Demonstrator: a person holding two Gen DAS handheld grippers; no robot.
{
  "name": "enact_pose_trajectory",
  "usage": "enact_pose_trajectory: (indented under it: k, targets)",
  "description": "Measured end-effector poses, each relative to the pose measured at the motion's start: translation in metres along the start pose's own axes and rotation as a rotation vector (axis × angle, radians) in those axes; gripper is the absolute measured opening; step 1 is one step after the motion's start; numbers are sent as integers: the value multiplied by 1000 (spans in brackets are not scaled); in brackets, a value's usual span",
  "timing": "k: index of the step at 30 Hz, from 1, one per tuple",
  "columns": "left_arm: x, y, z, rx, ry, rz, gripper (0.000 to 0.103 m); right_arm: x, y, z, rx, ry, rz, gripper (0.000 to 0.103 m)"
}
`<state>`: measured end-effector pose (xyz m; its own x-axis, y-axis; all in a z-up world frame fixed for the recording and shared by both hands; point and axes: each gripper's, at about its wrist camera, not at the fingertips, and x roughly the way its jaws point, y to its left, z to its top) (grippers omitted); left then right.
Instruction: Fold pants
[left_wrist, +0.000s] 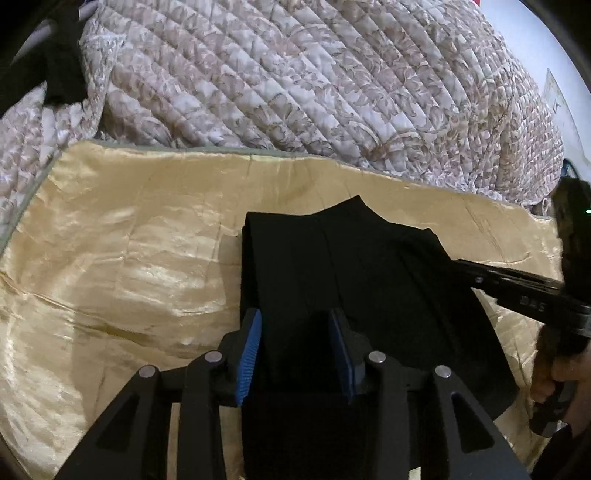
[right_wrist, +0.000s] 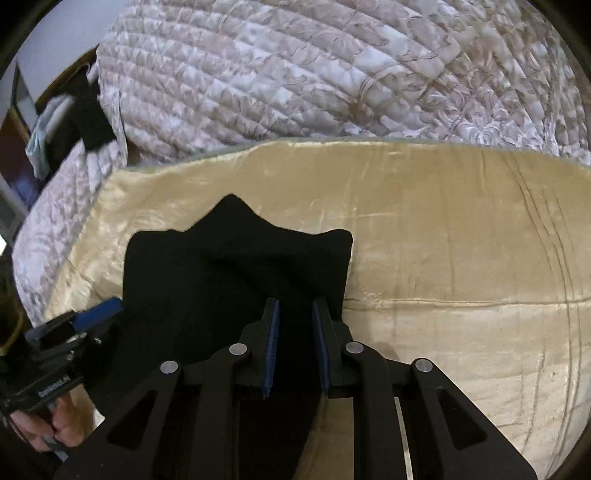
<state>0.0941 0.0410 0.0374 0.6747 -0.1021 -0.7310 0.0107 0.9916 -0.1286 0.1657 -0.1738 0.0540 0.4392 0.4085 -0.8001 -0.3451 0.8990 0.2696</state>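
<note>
1. Only the right wrist view showed the left gripper (right_wrist: 98, 314) from the side, lettering on it too blurred to read.
2. The black pants (left_wrist: 332, 266), folded into a compact stack, were seen lying on the gold cloth (left_wrist: 129, 240) before the quilt (left_wrist: 295, 74).
3. Both the left gripper (left_wrist: 295, 328) and the right gripper (right_wrist: 294, 314) were held spread, pants lying between the fingers.

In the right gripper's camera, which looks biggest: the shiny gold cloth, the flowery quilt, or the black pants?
1. Gold satin cloth and floral quilt: each covers a broad band of the picture, too close to rank.
2. Black pants: clearly the smallest, though lying nearest the camera.
</note>
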Motion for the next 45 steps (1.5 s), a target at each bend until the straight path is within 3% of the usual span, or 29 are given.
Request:
enact_pose_trajectory:
  k: [11, 16, 19, 31, 42, 43, 45]
  targets:
    - [-54, -12, -26, 33, -84, 25, 41, -59, 34, -44, -73, -92, -10, 18]
    - [-60, -12, -41, 18, -71, 20, 41, -75, 47, -76, -104, -111, -23, 19]
    - [-51, -13, -52, 12, -26, 16, 41, -67, 48, -92, -107, -64, -34, 20]
    - [-65, -14, -69, 15, -36, 35, 41, -86, 49, -111, -89, -102, -30, 21]
    - [-74, -13, -85, 18, -35, 62, 41, -92, 57, -128, -112, -82, -23, 21]
    - [-72, -12, -87, 21, -28, 69, 41, -92, 58, -130, -118, -82, -29, 21]
    - [-68, -11, -88, 24, -12, 75, 41, -91, 59, -133, -121, -78, -37, 35]
